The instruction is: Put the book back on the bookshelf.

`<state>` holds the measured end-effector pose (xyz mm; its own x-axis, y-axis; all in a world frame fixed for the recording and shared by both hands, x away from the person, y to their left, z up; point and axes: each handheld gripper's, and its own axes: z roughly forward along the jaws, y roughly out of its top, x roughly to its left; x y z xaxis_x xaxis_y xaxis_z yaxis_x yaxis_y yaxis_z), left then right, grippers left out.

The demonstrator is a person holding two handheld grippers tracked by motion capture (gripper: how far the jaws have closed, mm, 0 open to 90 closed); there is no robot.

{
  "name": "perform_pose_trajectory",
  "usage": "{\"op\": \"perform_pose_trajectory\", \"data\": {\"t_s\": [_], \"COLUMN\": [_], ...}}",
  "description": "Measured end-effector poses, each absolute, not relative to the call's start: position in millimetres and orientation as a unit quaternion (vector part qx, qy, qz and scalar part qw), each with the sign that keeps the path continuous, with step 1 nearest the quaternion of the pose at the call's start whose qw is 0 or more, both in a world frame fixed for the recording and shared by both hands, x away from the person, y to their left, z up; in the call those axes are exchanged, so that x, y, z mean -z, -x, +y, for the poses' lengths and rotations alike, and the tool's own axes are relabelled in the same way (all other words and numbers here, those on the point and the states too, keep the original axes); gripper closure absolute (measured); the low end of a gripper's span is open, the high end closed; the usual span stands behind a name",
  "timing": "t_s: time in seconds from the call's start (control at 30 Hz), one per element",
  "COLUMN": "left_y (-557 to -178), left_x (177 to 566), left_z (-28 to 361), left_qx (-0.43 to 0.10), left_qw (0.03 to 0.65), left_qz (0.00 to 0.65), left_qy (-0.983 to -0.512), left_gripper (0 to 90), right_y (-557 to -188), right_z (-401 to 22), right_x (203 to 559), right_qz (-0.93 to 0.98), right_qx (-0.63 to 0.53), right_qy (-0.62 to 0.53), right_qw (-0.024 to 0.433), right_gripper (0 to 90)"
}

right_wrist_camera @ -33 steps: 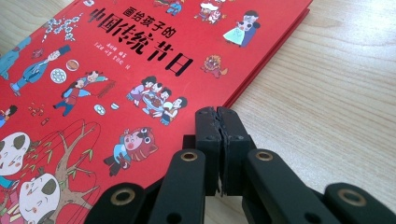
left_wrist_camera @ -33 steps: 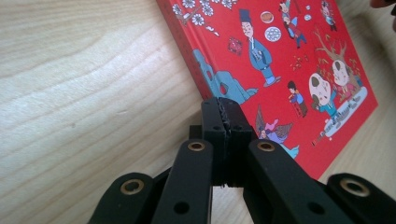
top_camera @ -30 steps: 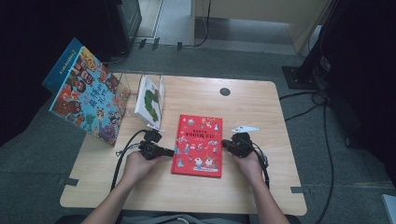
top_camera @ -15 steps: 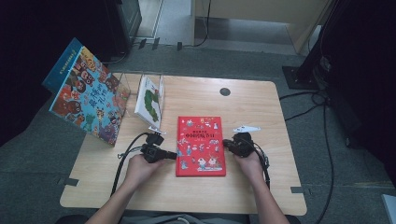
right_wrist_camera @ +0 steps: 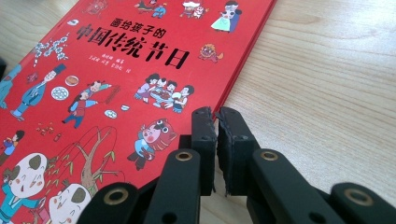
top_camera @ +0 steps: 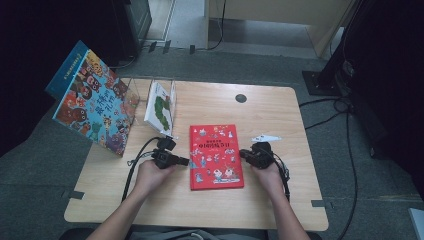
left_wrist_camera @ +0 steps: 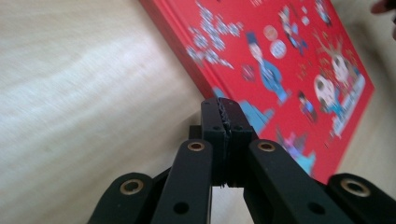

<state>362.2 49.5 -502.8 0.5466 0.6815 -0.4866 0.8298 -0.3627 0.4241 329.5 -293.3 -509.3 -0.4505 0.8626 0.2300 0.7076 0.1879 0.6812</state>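
I have the red book (top_camera: 216, 156) lying flat on the worktop (top_camera: 280, 115), cover up, about midway across and closer to my side than the far edge. My left gripper (top_camera: 184, 161) sits at the book's left edge, tips right against it as far as I can judge from the high view; in the left gripper view (left_wrist_camera: 226, 122) its jaws are pressed together with nothing between them, and the book's edge runs diagonally just ahead of the tips. My right gripper (top_camera: 243, 153) is at the book's right edge. In the right gripper view (right_wrist_camera: 217, 122) its jaws have just been opening and now stand a thin crack apart, with nothing pinched; the tips lie over the book's edge where the cover meets bare wood.

For room: to the right of the book there is a broad strip of bare worktop out to the right edge. A small white object (top_camera: 265, 137) lies just beyond my right gripper. On the left, a white book (top_camera: 160, 105) stands in a clear holder (top_camera: 131, 95) near the far-left corner, and a large colourful book (top_camera: 92, 100) leans there, overhanging the worktop's left edge. Between the red book and the near edge the wood is bare apart from my forearms.
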Motion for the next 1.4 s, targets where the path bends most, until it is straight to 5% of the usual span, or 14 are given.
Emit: {"op": "perform_pose_trajectory", "data": {"t_s": [0.83, 1.4], "left_y": [-371, -370], "left_x": [505, 506], "left_z": [44, 43], "left_qx": [0.096, 0.096], "left_qw": [0.327, 0.329], "left_qz": [0.471, 0.475], "left_qy": [-0.814, -0.811], "left_gripper": [90.0, 90.0], "right_y": [-363, -368], "right_z": [-282, -287], "right_x": [495, 489], "right_qz": [0.740, 0.702], "right_qx": [-0.310, -0.291], "right_qy": [-0.597, -0.644], "right_qw": [-0.020, -0.087], "right_gripper": [67.7, 70.9]}}
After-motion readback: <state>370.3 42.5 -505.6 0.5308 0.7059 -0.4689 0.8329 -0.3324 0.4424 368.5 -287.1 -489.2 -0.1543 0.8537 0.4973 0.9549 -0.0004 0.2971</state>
